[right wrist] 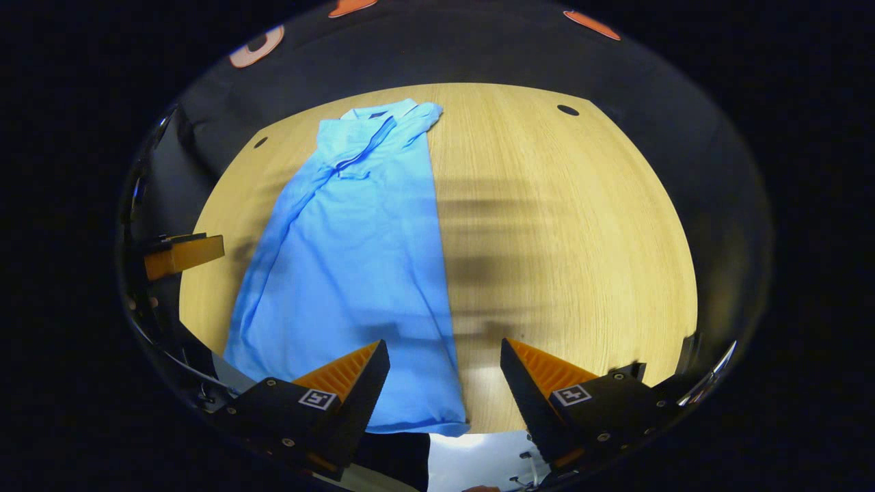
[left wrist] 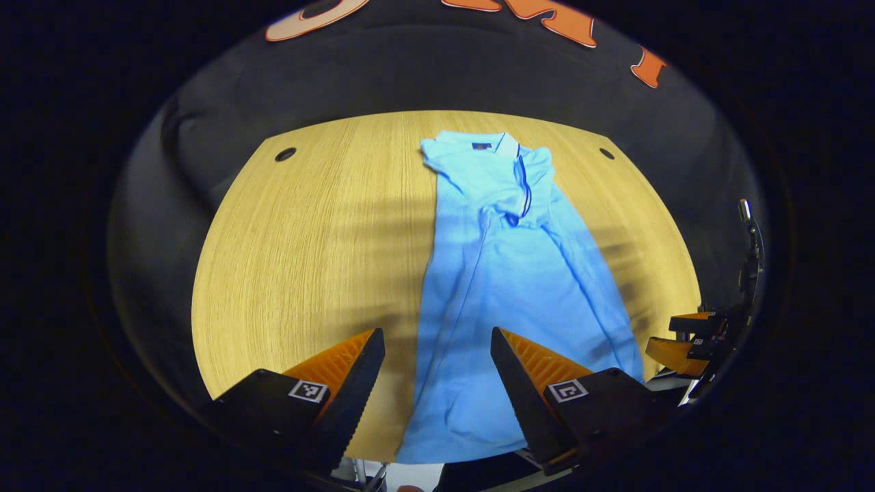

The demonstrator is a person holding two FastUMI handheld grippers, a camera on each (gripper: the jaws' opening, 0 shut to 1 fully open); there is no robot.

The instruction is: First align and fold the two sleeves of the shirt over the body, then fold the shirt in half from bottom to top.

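Already narrow, the shirt (left wrist: 506, 287) lies lengthwise on the worktop (left wrist: 307, 246), hem beneath the spread, empty left tongs (left wrist: 437, 372). Right gripper view: the right tongs (right wrist: 444, 383), also spread, straddle the hem's corner; pinching one layer could unfold the sleeves.

A wooden table (left wrist: 307, 260) carries a blue shirt (left wrist: 506, 287), lying lengthwise from its far edge to its near edge.

Table (left wrist: 307, 232): pale wood grain, banded by shadows.
Holes: at 10 (left wrist: 285, 154) and 2 o'clock (left wrist: 606, 153).
Wall (left wrist: 410, 75): black cloth.
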